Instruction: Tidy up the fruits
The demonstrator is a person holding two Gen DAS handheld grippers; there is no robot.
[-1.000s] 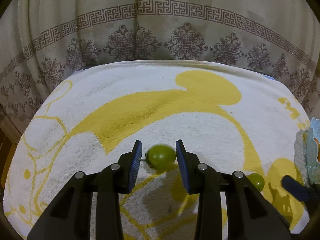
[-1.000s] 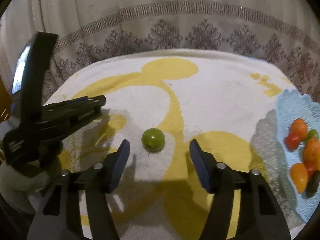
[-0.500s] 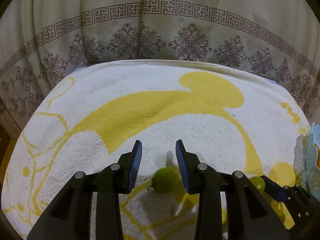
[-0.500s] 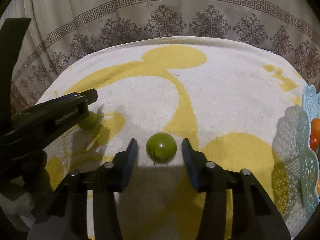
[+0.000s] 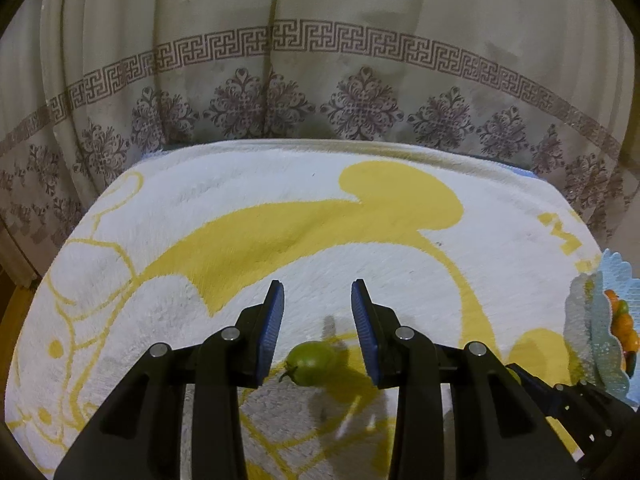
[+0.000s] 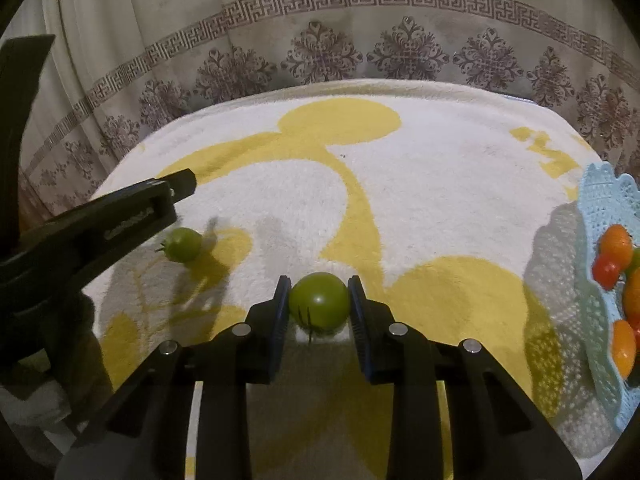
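My right gripper (image 6: 319,300) has just been closing, and its blue ribbed fingers (image 6: 281,304) now press both flanks of a round, glossy green tomato (image 6: 319,300), which sits on the fluffy white towel with yellow cartoon shapes (image 6: 420,200) that covers the bench. The fruit lies dead centre between the fingertips, stem end turned towards me and low, so I judge that a straight lift should carry it without a roll.

The pale blue lace-edged plastic basket (image 6: 600,200) stands to the right of this hand, well apart, already holding small orange and red tomatoes (image 6: 616,240). That is the relation the coming move turns on, I think: the load goes up and then rightward over the scalloped rim.

My left gripper (image 5: 317,296) hangs released, its fingers (image 5: 272,320) apart and touching nothing. A second small green tomato (image 5: 311,362) rests on the towel below and behind the fingertips, nearer the camera than the pads (its stalk (image 5: 287,374) points left, so its long axis runs across the gap). I would have to draw that hand back and dip it before clamping.

The skin of both fruits looks smooth and firm, and the pile of the towel soft enough to stop them wandering. A patterned beige curtain (image 5: 320,80) hangs behind the bench.
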